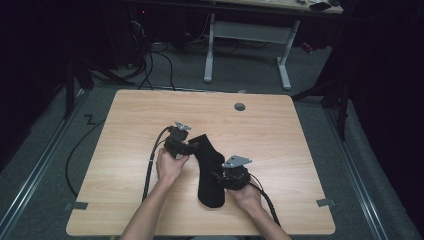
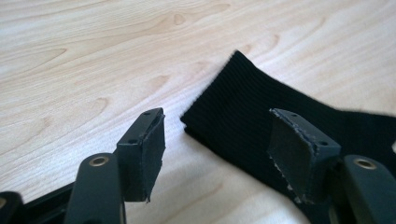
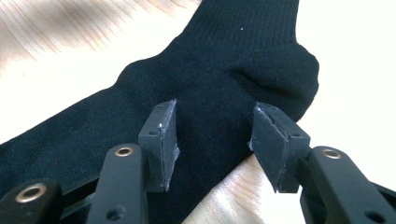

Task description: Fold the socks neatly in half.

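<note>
sock (image 1: pixel 209 170), black, one item, flat on counter (image 1: pixel 130 135), cuff toward far edge, toe toward near edge, roughly mid-counter. high view: whole sock with bend at heel; left claw (image 1: pixel 191 145) at cuff end, right claw (image 1: pixel 218 179) at sock's right side near heel; hands and forearms enter from near edge; round grey cap (image 1: pixel 240 106) set in counter well beyond sock; desk frame (image 1: pixel 247 47) and cables on floor behind. left gripper view: ribbed cuff (image 2: pixel 229 107) lies flat, its corner between pads; left claw (image 2: pixel 217 149) released, pads apart from cloth. right gripper view: heel bulge (image 3: pixel 285 70) and finer knit, detail lost from above; right claw (image 3: pixel 212 144) spread wide over sock just below heel, pads not pressing, wood showing between them.
</note>
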`<state>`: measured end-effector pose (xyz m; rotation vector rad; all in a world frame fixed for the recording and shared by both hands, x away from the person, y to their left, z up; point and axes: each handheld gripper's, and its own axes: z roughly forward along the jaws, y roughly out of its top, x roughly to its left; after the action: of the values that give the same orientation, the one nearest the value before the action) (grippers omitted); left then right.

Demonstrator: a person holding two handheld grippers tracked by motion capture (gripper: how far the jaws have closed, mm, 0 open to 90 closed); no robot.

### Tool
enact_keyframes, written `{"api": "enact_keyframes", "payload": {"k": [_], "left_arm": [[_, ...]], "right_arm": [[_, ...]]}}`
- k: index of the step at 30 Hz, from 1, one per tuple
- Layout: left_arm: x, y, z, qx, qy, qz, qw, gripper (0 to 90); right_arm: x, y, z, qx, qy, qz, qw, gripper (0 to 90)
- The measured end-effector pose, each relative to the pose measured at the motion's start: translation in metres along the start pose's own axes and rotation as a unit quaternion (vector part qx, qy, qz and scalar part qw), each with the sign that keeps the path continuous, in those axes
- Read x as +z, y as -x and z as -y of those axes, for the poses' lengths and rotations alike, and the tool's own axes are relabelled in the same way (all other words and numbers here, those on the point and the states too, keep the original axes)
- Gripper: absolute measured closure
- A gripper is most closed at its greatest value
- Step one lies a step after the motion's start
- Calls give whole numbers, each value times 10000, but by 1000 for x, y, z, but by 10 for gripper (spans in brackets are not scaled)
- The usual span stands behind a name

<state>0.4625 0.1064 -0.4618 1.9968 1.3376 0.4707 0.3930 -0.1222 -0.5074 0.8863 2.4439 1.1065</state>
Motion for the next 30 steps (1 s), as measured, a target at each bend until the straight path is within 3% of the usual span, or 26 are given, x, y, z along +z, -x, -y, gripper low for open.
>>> {"api": "enact_keyframes", "payload": {"k": [3, 6, 10, 12, 16, 19, 25, 30], "left_arm": [[3, -2, -1, -76, 99, 19, 9999, 360], [18, -4, -4, 71, -124, -22, 9999, 357], [23, 0, -1, -25, -109, 206, 9997, 368], [26, 3, 0, 49, -203, 129, 9997, 382], [33, -1, 3, -2, -369, 9, 9993, 402], [34, -3, 4, -24, -358, 25, 9994, 397], [34, -4, 5, 176, -336, 11, 9993, 400], [34, 0, 5, 379, -347, 110, 9986, 523]], "right_arm": [[0, -1, 0, -6, 15, -11, 10000, 507], [-1, -2, 1, -36, 1, -17, 10000, 507], [-1, -3, 1, -20, 13, -15, 10000, 507], [-1, -3, 1, -17, 13, -12, 10000, 507], [-1, -3, 1, -10, 12, -9, 10000, 507], [-1, -3, 1, -1, 8, -7, 10000, 507], [-2, -4, 2, 0, 1, -15, 10000, 507], [-2, -4, 2, -11, 2, -2, 10000, 507]]}}
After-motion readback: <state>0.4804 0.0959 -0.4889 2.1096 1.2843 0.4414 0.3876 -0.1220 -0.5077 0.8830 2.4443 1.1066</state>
